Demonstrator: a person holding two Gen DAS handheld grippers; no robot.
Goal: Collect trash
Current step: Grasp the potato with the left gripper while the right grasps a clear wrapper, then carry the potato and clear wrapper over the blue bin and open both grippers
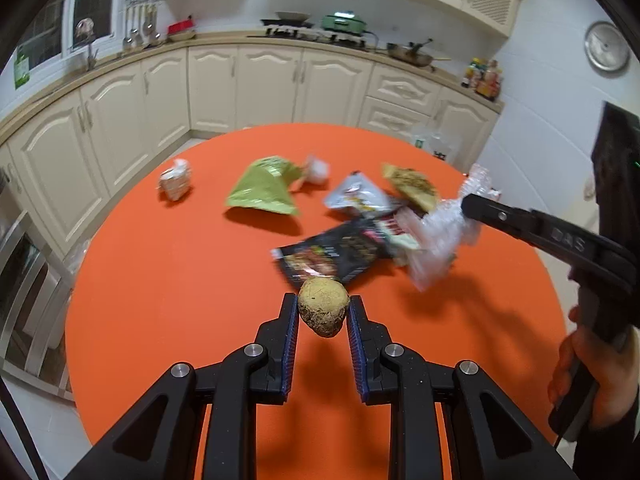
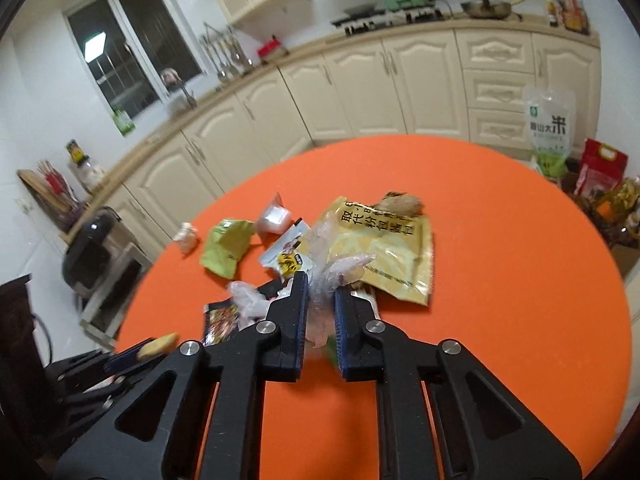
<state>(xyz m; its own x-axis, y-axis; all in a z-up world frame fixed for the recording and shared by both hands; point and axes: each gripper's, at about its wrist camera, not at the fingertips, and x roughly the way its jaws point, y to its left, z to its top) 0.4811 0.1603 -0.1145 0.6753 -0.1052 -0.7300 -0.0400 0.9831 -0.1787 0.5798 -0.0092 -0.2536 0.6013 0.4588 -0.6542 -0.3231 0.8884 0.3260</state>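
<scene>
My left gripper (image 1: 323, 307) is shut on a brown, roundish food scrap (image 1: 323, 306) and holds it above the orange round table (image 1: 180, 280). My right gripper (image 2: 321, 292) is shut on crumpled clear plastic wrap (image 2: 326, 280); it shows in the left wrist view (image 1: 474, 204) with the wrap (image 1: 440, 236) hanging over the trash pile. On the table lie a green bag (image 1: 264, 188), a black wrapper (image 1: 336, 254), a white sachet (image 1: 356, 194), a yellow packet (image 2: 384, 250), a crumpled tissue (image 1: 175, 180) and a small white wad (image 1: 318, 169).
Cream kitchen cabinets (image 1: 264, 84) curve behind the table, with a stove and pans on the counter. Rice bags (image 2: 550, 128) stand on the floor at the right. An oven (image 1: 20, 272) stands left of the table. A brown scrap (image 2: 400, 202) lies on the yellow packet.
</scene>
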